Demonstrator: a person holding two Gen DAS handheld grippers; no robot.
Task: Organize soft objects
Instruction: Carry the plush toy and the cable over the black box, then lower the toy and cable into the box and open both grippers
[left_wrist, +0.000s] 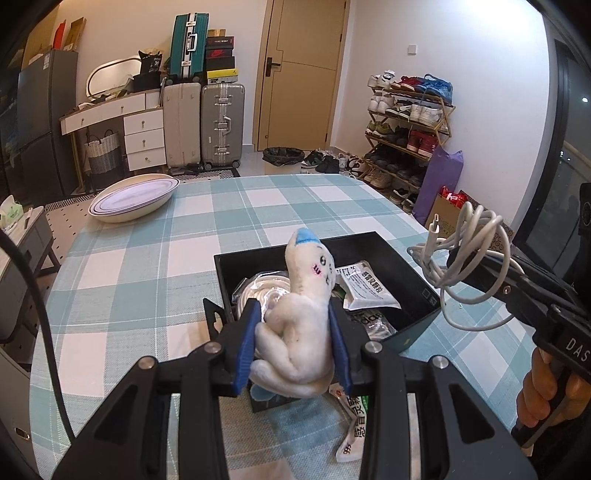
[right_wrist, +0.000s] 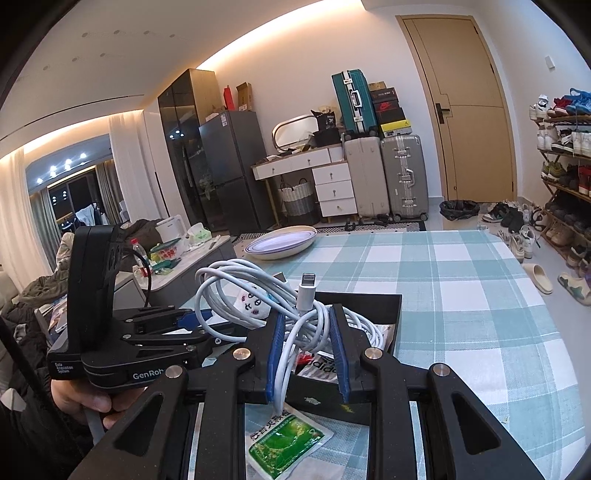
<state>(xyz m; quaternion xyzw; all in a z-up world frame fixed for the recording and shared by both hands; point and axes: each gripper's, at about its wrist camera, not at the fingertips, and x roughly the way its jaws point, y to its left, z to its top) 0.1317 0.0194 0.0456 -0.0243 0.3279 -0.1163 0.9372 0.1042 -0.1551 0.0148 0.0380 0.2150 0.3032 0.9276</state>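
My left gripper (left_wrist: 293, 341) is shut on a white plush toy (left_wrist: 303, 317) with a blue tip, held above the near edge of a black box (left_wrist: 421, 291). My right gripper (right_wrist: 306, 347) is shut on a coiled white charging cable (right_wrist: 258, 288), held over the same black box (right_wrist: 395, 314). The cable also shows in the left wrist view (left_wrist: 469, 251) at the right, above the box's right side. The box holds a white sachet (left_wrist: 365, 290), a clear bag and other packets. The plush's face peeks behind the cable in the right wrist view (right_wrist: 251, 301).
A green-and-white sachet (right_wrist: 286, 443) lies on the checked tablecloth (left_wrist: 184, 229) just in front of the box; it also shows in the left wrist view (left_wrist: 352, 439). A stack of oval plates (left_wrist: 133, 199) sits at the table's far left corner. Suitcases, drawers and a shoe rack stand beyond.
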